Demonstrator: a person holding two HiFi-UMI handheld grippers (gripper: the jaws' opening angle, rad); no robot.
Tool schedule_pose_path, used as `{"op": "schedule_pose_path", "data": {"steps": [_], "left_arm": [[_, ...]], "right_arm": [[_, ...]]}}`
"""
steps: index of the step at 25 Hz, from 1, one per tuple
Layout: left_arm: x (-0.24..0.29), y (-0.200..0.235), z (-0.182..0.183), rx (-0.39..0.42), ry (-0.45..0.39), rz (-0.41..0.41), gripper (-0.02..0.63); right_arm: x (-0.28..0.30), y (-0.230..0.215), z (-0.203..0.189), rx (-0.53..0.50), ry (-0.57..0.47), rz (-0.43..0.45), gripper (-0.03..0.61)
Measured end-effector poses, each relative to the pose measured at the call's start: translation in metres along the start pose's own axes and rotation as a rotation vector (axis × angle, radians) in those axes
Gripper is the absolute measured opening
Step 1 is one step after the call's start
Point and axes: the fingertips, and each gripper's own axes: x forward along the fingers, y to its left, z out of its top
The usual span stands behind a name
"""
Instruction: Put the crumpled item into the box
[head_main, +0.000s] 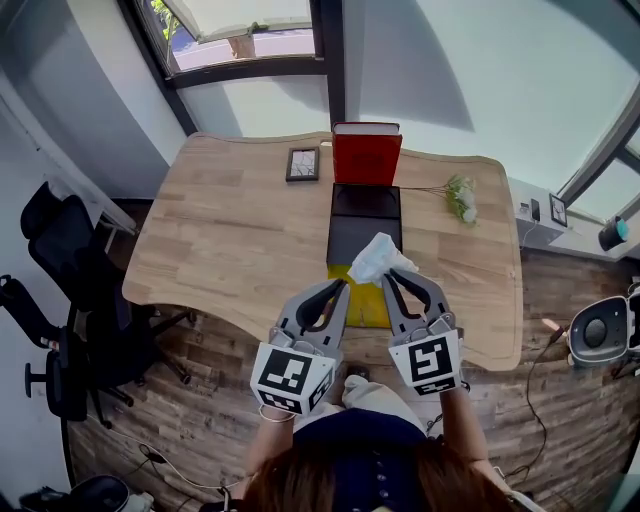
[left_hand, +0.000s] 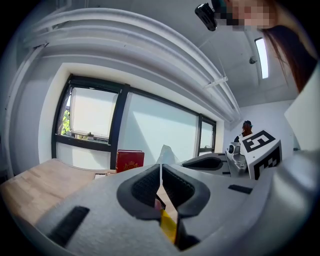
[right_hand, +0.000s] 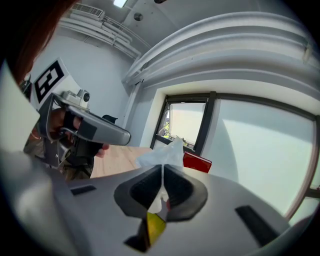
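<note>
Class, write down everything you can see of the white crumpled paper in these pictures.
The white crumpled paper looks thin and tissue-like, bunched into irregular peaks. It is held aloft, pinched at its lower edge by the right gripper, whose jaws are shut on it. It hangs over the near end of the open black box.

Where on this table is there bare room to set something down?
The widest bare patch is the left half of the wooden table, bordered by the black box and the small picture frame. A narrower strip lies right of the box, below the flower sprig. The middle is crowded: red lid, box, and the crumpled tissue in the right tool.
</note>
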Motion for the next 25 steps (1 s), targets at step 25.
{"op": "schedule_pose_path", "data": {"steps": [25], "left_arm": [[0.027,0.021,-0.007,-0.015,0.031,0.066,0.035]], "right_arm": [[0.051,0.035,-0.085,-0.137,0.183,0.239,0.031]]}}
